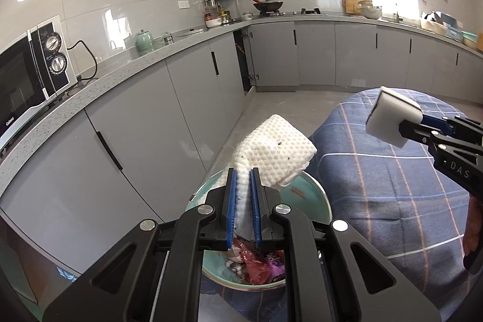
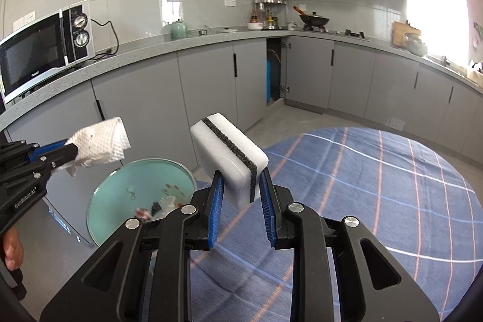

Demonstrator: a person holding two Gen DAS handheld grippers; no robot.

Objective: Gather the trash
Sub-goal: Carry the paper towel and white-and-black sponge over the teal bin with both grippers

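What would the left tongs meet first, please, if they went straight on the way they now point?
Probably the teal plate just below and ahead of the left tongs, which are shut on a folded paper towel; depth is uncertain, and they might pass over it towards the floor.

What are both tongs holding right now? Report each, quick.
Left tongs: shut on the folded white cloth.
Right tongs: shut on the white sponge with a dark stripe.
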